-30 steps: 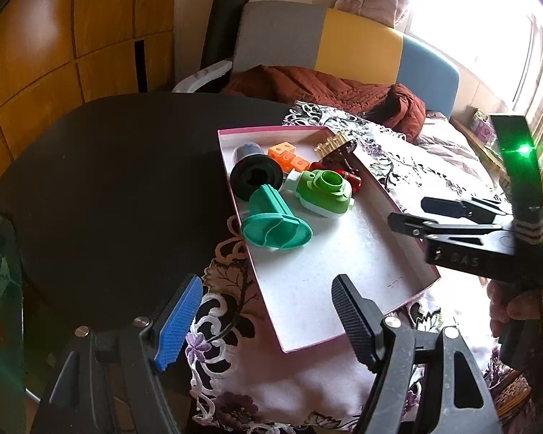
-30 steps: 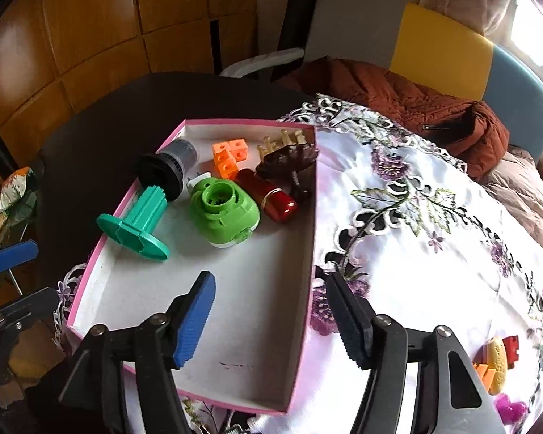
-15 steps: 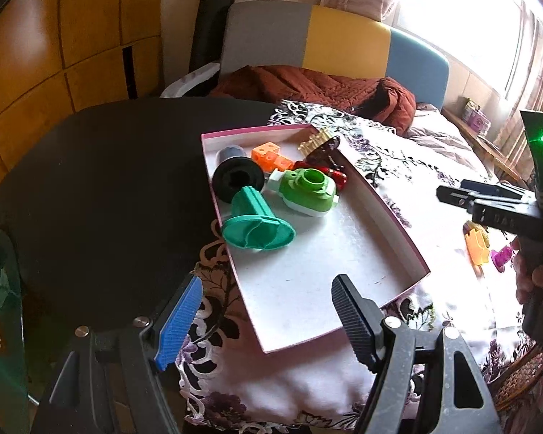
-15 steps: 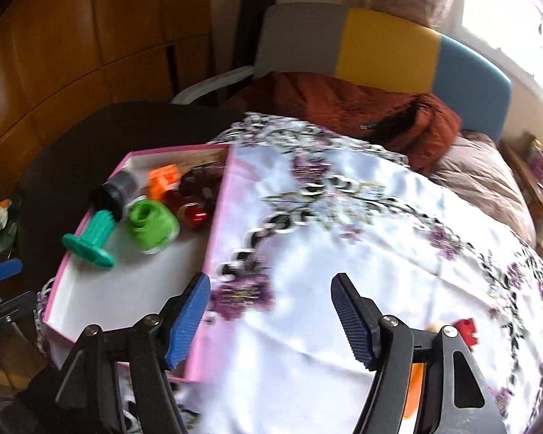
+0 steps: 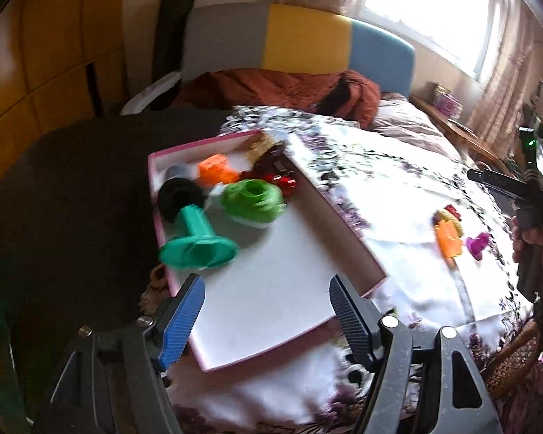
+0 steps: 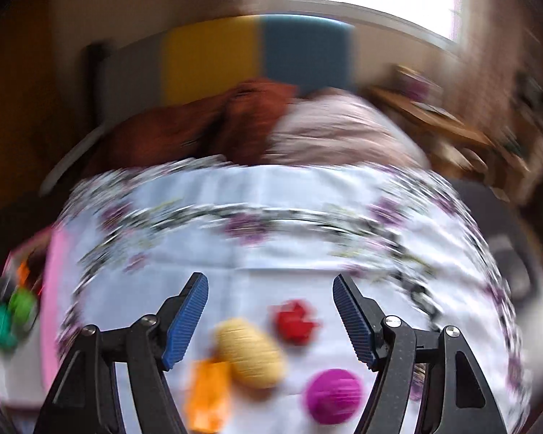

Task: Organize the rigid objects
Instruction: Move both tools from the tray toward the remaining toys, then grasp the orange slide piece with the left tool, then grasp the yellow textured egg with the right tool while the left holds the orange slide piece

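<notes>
Loose toys on the table's floral cloth [image 6: 271, 264], now right under my right tongs [image 6: 270, 320]: yellow ribbed piece [image 6: 251, 356], red piece [image 6: 295, 322], magenta ball [image 6: 335, 396], orange piece [image 6: 208, 394]. All blurred, so exact shapes unclear. Yellow and orange look touching; red and magenta sit apart from them.

Change: a second ago my right tongs faced the pink box [image 5: 271, 289]; they have swung right, so the box is only a pink sliver at the left edge of the right wrist view. Right tongs spread wide, empty.

Box already holds the teal flanged part [image 5: 195, 244], green round part [image 5: 253, 200], black spool [image 5: 179, 197], orange blocks [image 5: 215, 173] and red items [image 5: 282, 181], all bunched at its far end; near half bare.

Left tongs [image 5: 266, 313] spread, empty, hovering at the box's near edge, closer in than before.

My read: drop-off done, next pickup starting. Yellow piece sits most central between the fingers, likely target. Risk: orange neighbour gets nudged or pinched too.
</notes>
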`<state>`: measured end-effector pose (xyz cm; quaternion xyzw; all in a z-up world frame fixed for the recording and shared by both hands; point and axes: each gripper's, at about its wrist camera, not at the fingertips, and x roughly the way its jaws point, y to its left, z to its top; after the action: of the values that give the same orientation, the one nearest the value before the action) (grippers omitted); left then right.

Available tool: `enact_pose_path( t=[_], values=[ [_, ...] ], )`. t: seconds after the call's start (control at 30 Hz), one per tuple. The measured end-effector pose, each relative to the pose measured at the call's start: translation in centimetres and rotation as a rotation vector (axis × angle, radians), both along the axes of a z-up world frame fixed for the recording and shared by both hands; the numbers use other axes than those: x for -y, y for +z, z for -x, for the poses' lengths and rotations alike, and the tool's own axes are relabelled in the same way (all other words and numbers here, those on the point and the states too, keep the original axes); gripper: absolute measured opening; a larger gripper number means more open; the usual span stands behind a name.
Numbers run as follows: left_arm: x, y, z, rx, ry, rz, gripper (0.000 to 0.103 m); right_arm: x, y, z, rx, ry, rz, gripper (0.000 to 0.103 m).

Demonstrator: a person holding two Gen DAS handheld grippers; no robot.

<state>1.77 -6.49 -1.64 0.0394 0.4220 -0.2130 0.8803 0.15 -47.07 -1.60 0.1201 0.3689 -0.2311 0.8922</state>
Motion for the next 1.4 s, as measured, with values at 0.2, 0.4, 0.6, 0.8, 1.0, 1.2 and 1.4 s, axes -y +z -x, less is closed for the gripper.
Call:
enact_pose_path(
  t=[0.2, 0.4, 0.6, 0.8, 1.0, 1.2, 1.4],
  values=[
    [5.0, 0.0, -0.1, -0.018, -0.128, -0.002, 0.072, 6.5, -1.3, 3.1, 0.067, -0.291, -0.184, 0.072],
    [11.4, -0.4, 0.0, -0.050, -0.283, 0.024, 0.072, 7.7, -1.3, 4.4, 0.105, -0.348, -0.234, 0.078],
    [18.4, -1.4, 0.0, -0.077, -0.429, 0.028, 0.072, 8.4, -1.5, 5.4, 0.128, -0.388, -0.285, 0.081],
    [23.8, -2.8, -0.4, -0.147, -0.493, 0.050, 0.072, 8.3, -1.6, 5.0, 0.125, -0.370, -0.295, 0.081],
    [28.4, -4.7, -1.5, -0.181, -0.498, 0.022, 0.072, 8.6, -1.7, 5.2, 0.133, -0.379, -0.314, 0.082],
    [31.1, -7.9, -3.0, -0.252, -0.492, -0.023, 0.045, 8.7, -1.9, 4.8, 0.126, -0.363, -0.324, 0.081],
    [28.9, -8.1, -3.1, -0.220, -0.483, -0.011, 0.025, 9.0, -2.4, 4.7, 0.111, -0.362, -0.339, 0.081]
  ],
)
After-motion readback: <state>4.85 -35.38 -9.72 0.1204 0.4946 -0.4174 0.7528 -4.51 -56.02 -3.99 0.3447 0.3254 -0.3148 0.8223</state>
